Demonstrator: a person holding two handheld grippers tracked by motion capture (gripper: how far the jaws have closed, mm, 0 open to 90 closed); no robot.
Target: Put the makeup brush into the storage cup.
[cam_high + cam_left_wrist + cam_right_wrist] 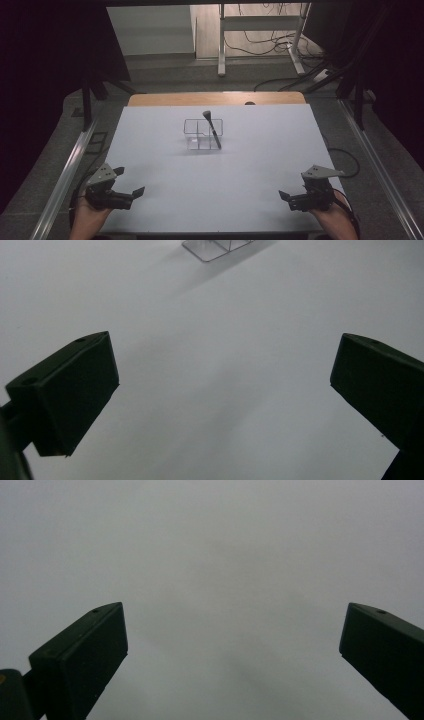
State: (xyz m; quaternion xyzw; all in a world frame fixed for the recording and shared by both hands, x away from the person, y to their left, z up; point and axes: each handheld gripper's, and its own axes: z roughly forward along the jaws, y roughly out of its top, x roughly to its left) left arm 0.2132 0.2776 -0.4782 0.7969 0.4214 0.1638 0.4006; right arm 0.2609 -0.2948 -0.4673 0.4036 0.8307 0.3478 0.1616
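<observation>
I hold left gripper at 7 o'clock, right gripper at 5, both gaping, empty; brush leans in clear organizer at centre, presumably stored

Black hand-held gripper bodies, grey triangular top plates, blocky black jaws

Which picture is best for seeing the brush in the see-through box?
The high view: the brush leans in the clear box's right side, head up. The left gripper view catches just a box corner at its top edge. The right gripper view looks at plain tabletop.
</observation>
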